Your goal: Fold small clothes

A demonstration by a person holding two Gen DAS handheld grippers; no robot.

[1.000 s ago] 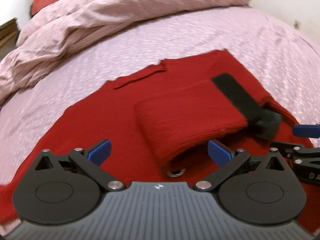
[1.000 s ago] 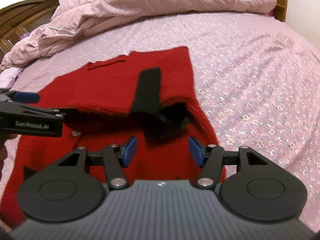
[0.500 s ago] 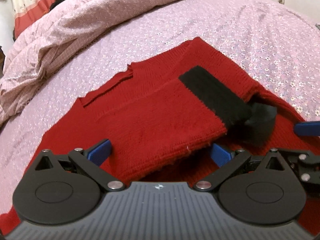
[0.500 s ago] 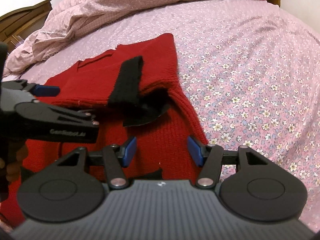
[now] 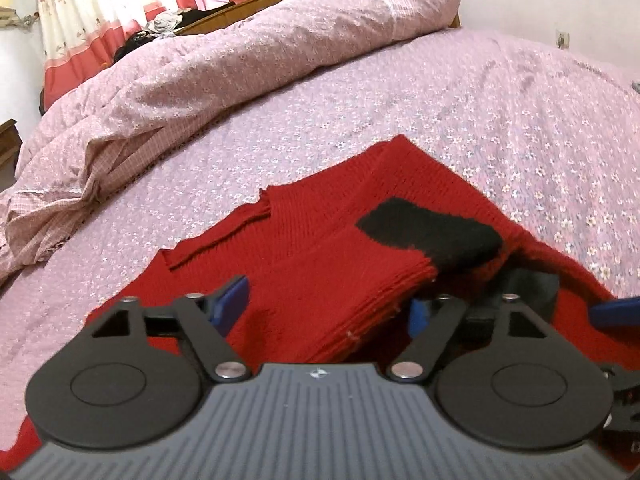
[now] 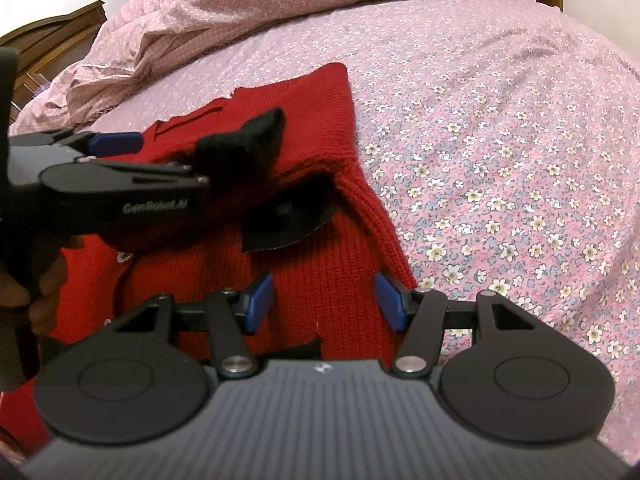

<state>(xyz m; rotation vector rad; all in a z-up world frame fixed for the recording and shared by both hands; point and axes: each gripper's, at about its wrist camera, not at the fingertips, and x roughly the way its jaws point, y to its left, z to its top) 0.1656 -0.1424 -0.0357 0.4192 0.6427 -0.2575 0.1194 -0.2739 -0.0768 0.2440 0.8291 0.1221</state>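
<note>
A red knitted sweater (image 5: 320,220) with a black cuff (image 5: 432,236) lies on the bed, its sleeve folded across the body. My left gripper (image 5: 324,308) is open, its blue pads on either side of the folded sleeve's near edge. In the right wrist view the sweater (image 6: 320,272) fills the lower middle, with the black cuff (image 6: 248,144) raised. My right gripper (image 6: 324,300) is open over the sweater's right side, near its edge. The left gripper (image 6: 116,144) shows at the left of that view, held by a hand.
The bed has a pink floral sheet (image 6: 500,140). A bunched pink duvet (image 5: 240,64) lies along the far side. A wooden headboard (image 6: 52,36) and curtains (image 5: 72,28) stand behind. A black patch (image 6: 288,224) lies on the sweater under the sleeve.
The left gripper has come closer and lower to the folded sleeve. The sleeve and black cuff have lifted. The right gripper has shifted right toward the sweater's edge.
</note>
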